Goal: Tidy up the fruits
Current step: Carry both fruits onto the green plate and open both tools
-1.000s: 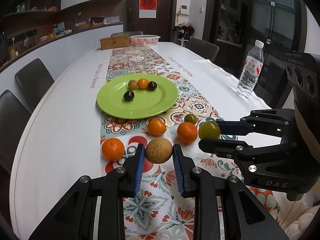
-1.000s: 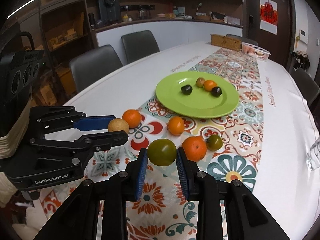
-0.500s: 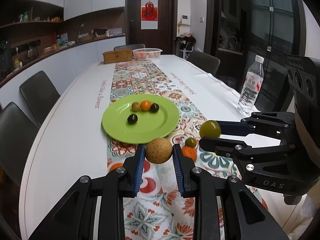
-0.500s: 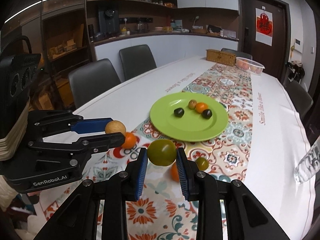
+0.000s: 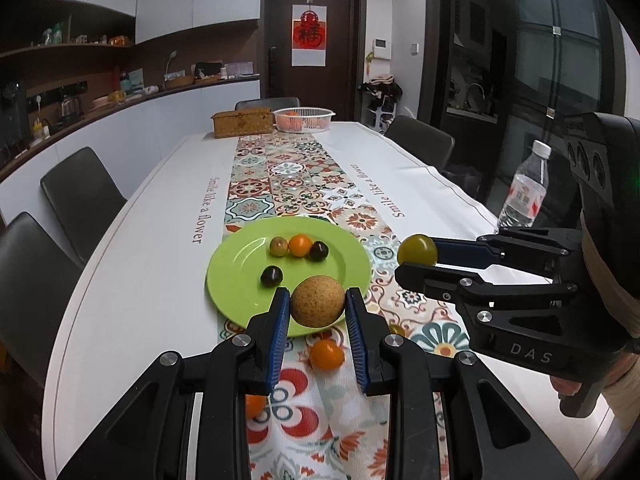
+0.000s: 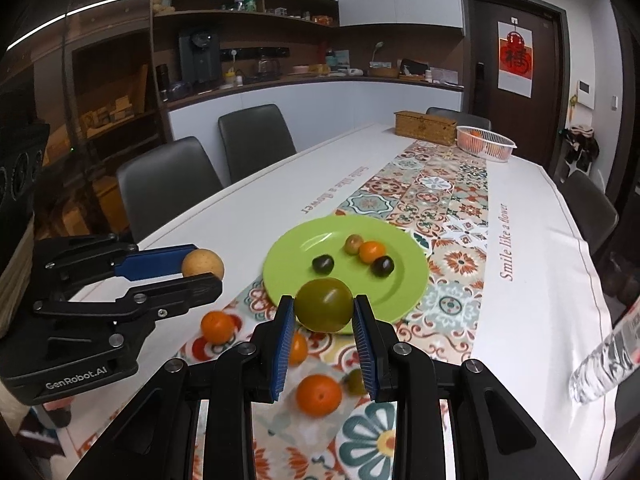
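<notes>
My left gripper (image 5: 317,308) is shut on a tan round fruit (image 5: 317,301) and holds it in the air over the near rim of the green plate (image 5: 236,280). My right gripper (image 6: 324,314) is shut on a green tomato (image 6: 324,310), also raised near the plate's (image 6: 408,280) front edge. The plate holds several small fruits: two dark ones, an orange one (image 5: 300,244) and a greenish one. Oranges (image 5: 327,354) and a small green fruit (image 6: 354,381) lie on the patterned runner below the grippers.
A water bottle (image 5: 524,192) stands at the right table edge. A wicker box (image 5: 241,121) and a white basket (image 5: 304,119) with fruit sit at the far end. Dark chairs line both sides of the table.
Both grippers have lifted their fruits off the runner and moved forward toward the plate. The loose oranges now lie below and behind the fingertips.
</notes>
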{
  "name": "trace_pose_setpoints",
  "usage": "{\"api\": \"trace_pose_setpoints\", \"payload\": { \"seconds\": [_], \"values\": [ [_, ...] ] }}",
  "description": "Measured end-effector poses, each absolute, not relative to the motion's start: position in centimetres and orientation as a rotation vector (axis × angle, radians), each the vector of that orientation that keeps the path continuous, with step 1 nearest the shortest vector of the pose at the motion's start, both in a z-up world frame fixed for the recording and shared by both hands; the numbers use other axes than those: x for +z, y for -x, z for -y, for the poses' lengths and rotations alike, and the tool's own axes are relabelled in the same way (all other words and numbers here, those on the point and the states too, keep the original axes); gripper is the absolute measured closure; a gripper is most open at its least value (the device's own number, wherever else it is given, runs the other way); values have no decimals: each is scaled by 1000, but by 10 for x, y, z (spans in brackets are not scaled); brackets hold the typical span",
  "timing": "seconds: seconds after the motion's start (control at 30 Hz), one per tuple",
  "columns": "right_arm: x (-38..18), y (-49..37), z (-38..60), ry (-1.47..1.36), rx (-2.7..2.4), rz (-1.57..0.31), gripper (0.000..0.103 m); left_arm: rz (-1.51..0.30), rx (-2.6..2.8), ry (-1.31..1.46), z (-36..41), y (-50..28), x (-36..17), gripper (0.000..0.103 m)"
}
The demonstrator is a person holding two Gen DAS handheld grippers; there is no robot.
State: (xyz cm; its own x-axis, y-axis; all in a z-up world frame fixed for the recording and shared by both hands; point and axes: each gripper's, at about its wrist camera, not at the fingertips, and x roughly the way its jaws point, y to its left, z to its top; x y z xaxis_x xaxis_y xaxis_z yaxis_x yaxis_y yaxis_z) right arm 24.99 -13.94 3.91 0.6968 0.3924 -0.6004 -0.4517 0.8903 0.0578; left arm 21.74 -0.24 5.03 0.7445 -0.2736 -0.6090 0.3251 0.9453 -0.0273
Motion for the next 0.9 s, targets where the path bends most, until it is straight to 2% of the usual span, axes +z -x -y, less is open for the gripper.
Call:
{"api": "trace_pose_setpoints", "payload": {
  "seconds": [0.47, 0.9],
  "values": [
    [29, -308, 135, 121, 449, -700, 73, -797, -296, 41, -11, -293, 25, 75],
    [-15, -369, 125, 139, 414, -867, 73, -948, -257, 71, -13, -341, -12, 75]
  ]
}}
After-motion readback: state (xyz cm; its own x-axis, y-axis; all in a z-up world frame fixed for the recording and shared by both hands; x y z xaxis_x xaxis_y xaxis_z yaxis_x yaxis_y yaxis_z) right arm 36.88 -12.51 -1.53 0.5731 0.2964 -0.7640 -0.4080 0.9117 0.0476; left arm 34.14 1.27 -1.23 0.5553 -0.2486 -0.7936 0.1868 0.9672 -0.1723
